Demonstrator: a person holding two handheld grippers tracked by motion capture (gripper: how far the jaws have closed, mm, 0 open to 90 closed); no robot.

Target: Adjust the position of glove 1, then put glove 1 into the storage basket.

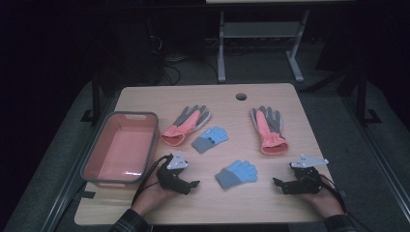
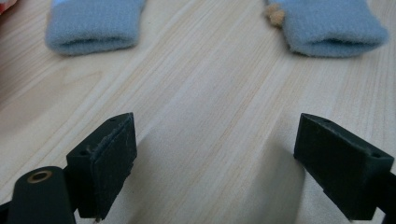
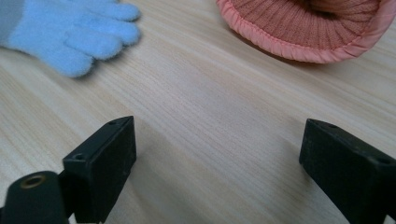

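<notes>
— Left hand-held gripper low over the desk at lower left of the high view, jaws spread wide, nothing between them. Right hand-held gripper at lower right, likewise released and empty.

— Why parked there, tips turned inward?

— Probably to flank the near blue knit glove, lying flat at lower centre between both, touched by neither. Same glove at upper left of the right gripper view, well ahead of the jaws.

— And the second blue glove?

— Farther up, just beside the left pink-and-grey work glove; matching work glove off to the right. Pairs split, so likely awaiting sorting.

— Into the pink bin?

— Plausibly: standing empty at left, near the left hand. Open jaws well suited to pinching a soft cuff next.
</notes>
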